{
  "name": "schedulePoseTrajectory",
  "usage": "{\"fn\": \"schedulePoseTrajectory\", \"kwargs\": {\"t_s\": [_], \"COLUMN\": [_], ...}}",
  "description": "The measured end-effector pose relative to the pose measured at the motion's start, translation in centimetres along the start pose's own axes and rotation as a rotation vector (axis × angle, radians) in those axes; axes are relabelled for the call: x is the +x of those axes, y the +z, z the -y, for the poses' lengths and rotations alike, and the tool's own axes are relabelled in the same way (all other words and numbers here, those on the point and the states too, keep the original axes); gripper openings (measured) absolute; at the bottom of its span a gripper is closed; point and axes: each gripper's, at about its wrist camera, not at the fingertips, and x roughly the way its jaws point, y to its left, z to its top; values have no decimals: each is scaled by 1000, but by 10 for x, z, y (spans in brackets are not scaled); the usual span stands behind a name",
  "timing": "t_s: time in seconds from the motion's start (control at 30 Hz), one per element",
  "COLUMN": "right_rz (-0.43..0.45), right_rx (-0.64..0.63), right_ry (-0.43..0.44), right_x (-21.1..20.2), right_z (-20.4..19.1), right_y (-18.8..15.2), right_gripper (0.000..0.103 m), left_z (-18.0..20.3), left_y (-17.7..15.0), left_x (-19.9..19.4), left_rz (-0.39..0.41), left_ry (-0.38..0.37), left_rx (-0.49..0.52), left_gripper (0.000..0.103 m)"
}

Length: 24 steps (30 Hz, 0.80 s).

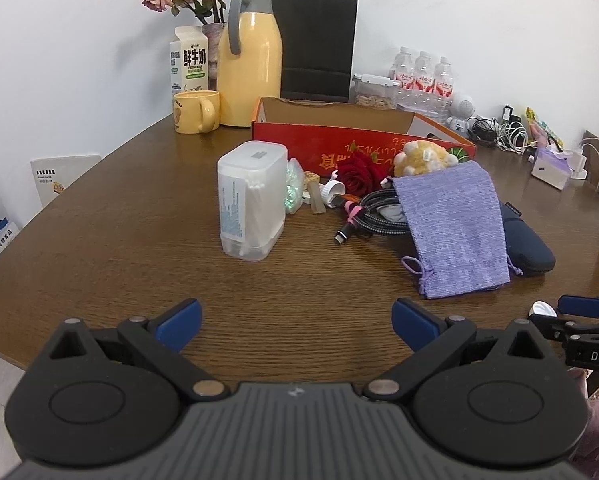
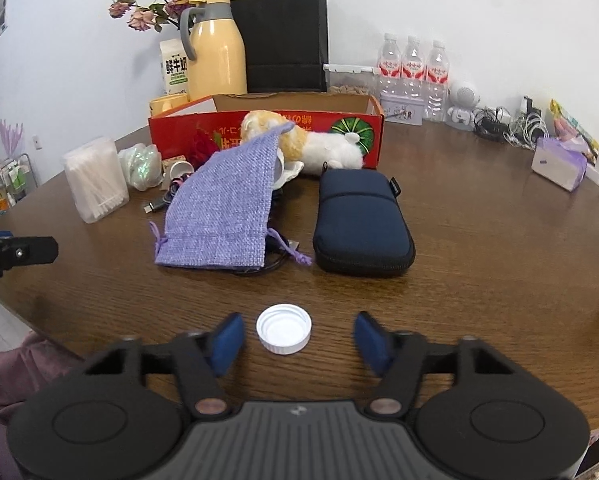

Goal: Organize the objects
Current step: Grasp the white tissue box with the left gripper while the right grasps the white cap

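A red cardboard box (image 1: 363, 140) (image 2: 171, 132) stands open at the back of the brown table. In front of it lies a clutter: a clear cotton-swab box (image 1: 251, 204) (image 2: 95, 178), a purple drawstring pouch (image 1: 455, 228) (image 2: 223, 212), a dark blue zip case (image 2: 359, 224) (image 1: 527, 244), a braided cable (image 1: 379, 216), a red rose (image 1: 357, 176) and a plush toy (image 1: 423, 158) (image 2: 319, 146). A white bottle cap (image 2: 284, 329) (image 1: 542, 309) lies between my right gripper's (image 2: 299, 340) open fingers. My left gripper (image 1: 297, 324) is open and empty over bare table.
Behind the box stand a yellow jug (image 1: 251, 60), a yellow mug (image 1: 197, 112), a milk carton (image 1: 189, 60), a vase of dried roses, a black paper bag (image 1: 315, 44) and water bottles (image 1: 423, 72). Chargers, cables and a tissue pack (image 2: 559, 162) lie at the far right.
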Motion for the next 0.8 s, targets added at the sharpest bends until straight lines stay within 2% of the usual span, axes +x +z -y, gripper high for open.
{"fn": "schedulePoseTrajectory", "kwargs": {"t_s": [0.13,0.43,0.8], "right_rz": [11,29,95], "right_rx": [-15,-22,-37], "right_ry": [27,69,63], "right_x": [-2,2,11], "right_z": [1,4,15], "right_y": [0,4,35], "right_gripper": [28,27,27], "left_z": [-2,-8,-18], "left_y": [0,7,32], "left_x": [2,10,43], "left_rz": [1,13,79], "left_ry": [3,43,124], "left_rx": [-4,-16,4], "left_gripper": [103,103,101]}}
